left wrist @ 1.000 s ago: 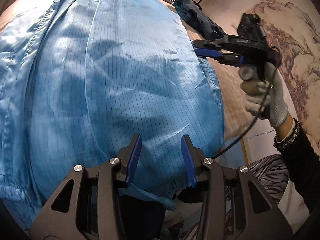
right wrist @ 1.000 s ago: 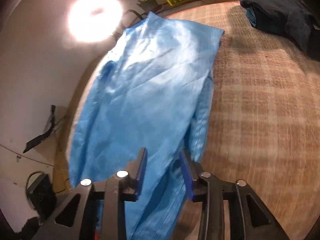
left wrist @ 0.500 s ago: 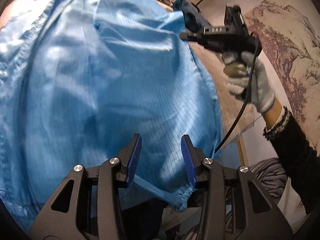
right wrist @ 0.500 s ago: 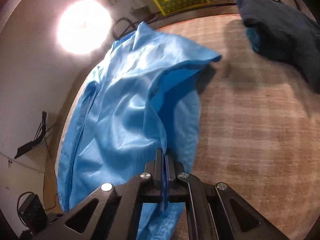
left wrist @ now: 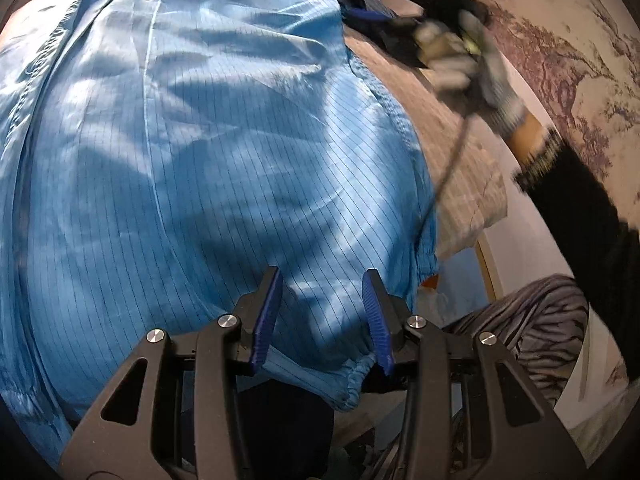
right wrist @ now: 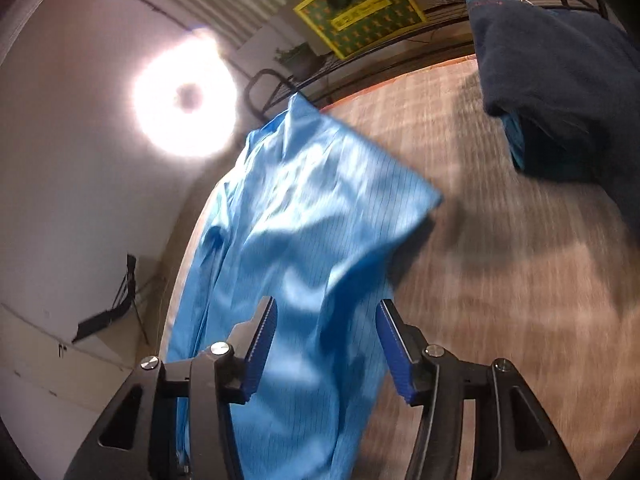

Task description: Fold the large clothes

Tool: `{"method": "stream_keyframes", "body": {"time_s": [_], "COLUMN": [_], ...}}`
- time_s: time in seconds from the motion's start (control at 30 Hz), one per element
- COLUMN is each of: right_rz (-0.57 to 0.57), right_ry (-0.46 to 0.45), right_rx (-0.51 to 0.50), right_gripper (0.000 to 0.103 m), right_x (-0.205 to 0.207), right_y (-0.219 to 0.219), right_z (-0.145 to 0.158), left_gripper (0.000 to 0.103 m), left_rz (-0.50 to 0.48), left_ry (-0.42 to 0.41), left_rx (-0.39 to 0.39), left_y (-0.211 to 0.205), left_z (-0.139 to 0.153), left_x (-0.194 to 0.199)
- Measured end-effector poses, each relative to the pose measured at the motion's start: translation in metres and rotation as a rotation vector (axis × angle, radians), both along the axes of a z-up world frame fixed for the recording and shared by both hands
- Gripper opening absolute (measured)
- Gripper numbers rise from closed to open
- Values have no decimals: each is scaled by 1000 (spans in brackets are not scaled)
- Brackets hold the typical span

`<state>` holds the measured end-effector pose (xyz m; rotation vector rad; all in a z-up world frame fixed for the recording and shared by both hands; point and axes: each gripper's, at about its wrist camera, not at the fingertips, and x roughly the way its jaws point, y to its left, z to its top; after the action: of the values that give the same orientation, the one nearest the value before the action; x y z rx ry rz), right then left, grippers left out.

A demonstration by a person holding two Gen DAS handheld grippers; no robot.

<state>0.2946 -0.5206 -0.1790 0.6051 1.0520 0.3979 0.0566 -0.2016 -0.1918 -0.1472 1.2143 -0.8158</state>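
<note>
A large light-blue garment [left wrist: 208, 152] with thin dark stripes lies spread over the brown woven surface [left wrist: 452, 152]. My left gripper [left wrist: 323, 320] is open just above the garment's near elastic hem [left wrist: 344, 380]. In the right wrist view the garment [right wrist: 304, 240] lies with a folded-over corner [right wrist: 420, 200] pointing right. My right gripper [right wrist: 324, 344] is open and empty above the garment's right edge. The right gripper also shows blurred in the left wrist view [left wrist: 404, 20], held by a gloved hand [left wrist: 476, 76] beyond the garment's far right corner.
A dark blue folded cloth [right wrist: 560, 92] sits on the woven surface [right wrist: 500, 280] at the far right. A bright lamp [right wrist: 184, 100] shines on the left wall. A yellow-green sign [right wrist: 360, 4] and a wire rack stand at the back. Striped fabric [left wrist: 532, 332] lies at my lower right.
My right gripper, shut on the garment's edge half a second ago, has opened and let it go; the lifted fabric has dropped. The right hand moved up and away. My left gripper stayed open.
</note>
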Motion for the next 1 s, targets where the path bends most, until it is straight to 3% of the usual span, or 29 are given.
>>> {"method": "stream_keyframes", "body": {"time_s": [0.13,0.27,0.37,0.47,0.53,0.6,0.7,0.77,0.83,1.0], "right_rz": [-3,6,1,17,14,9,13,11,12,34], "right_ry": [47,-30,38,24,3,-11,-38,-53,-69,-79], "right_rx": [-71,-179,-146,-48,-43,-54,-59,-38,-25,9], "right_gripper": [0,0,0,7,31,36,38,39,40,45], "right_x": [39,55,66,60,52,40,8,-14,-43,-129], "right_y": [14,13,7,7,6,5,-3,-11,-17,-17], "right_z": [-22,-18,-39,-36,-25,-10,20,37,55,83], "left_gripper": [41,43,43,43,43,43,48,60,62,62], "left_rz": [-19,-19,-26,-27,-19,10,93,149,217,302], "left_ry": [0,18,14,67,98,97,79,57,43,62], "left_rx": [1,-37,-48,-66,-55,-65,-124,-158,-176,-131], "left_y": [-5,3,7,8,10,14,31,43,54,56], "left_z": [-2,-5,-4,-5,-8,-5,9,17,19,1], "left_x": [1,-5,-14,-19,-22,-26,-32,-34,-35,-33]}}
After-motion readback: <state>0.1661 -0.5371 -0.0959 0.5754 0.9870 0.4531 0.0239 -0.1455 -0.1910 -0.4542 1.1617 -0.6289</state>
